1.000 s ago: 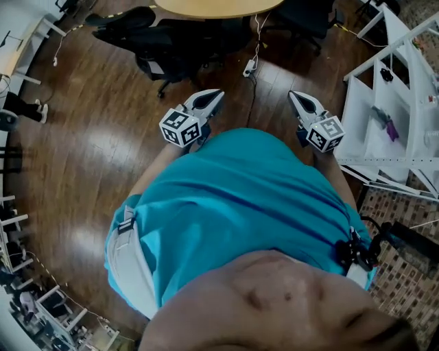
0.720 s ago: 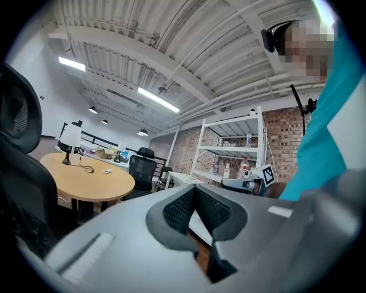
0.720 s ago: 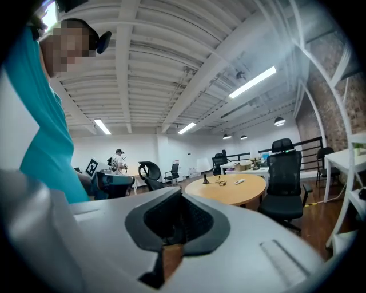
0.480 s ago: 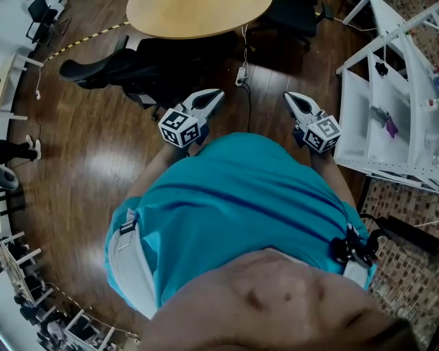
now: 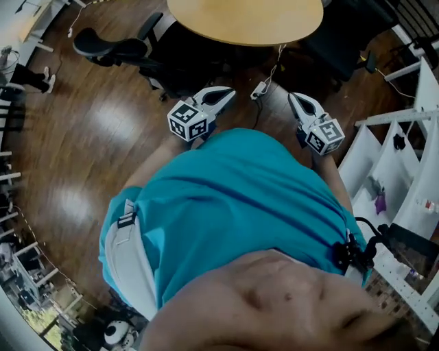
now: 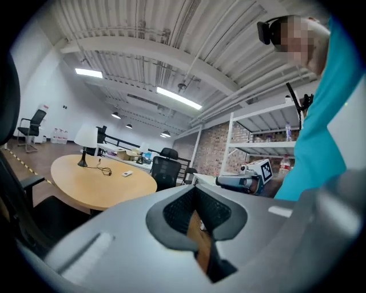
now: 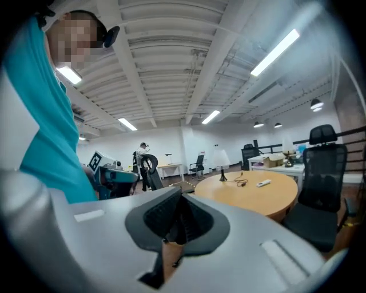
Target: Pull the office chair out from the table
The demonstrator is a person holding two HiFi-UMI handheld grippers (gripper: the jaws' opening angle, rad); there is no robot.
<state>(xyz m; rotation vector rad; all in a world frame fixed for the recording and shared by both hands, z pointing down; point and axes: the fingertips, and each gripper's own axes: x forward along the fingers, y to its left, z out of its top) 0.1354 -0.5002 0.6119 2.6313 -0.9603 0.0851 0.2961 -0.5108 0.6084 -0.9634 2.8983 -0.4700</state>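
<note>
office chair (image 5: 116, 48): black, far left, seat end at the near-left edge of the table; neither gripper touches it
left gripper (image 5: 228, 91): jaws closed on nothing; held in front of the torso, the closer one to the chair but well apart from it
right gripper (image 5: 294, 97): jaws closed, empty; level with the left one, to its right
in the way: power strip (image 5: 259, 89) with its cable on the wood floor, between the gripper tips and the table
table (image 5: 247, 20): round, wood top, far centre
second chair (image 5: 336, 48): black, far right of the table
rack (image 5: 411, 164): white shelving, right edge
left gripper view only: lamp (image 6: 86, 138), remote (image 6: 127, 173) on the tabletop; office chair dark at the left edge
right gripper view only: person (image 7: 141, 155) standing far off
count, head view: 2 grippers, 2 chairs at the table, 1 table, 1 power strip, 1 rack
</note>
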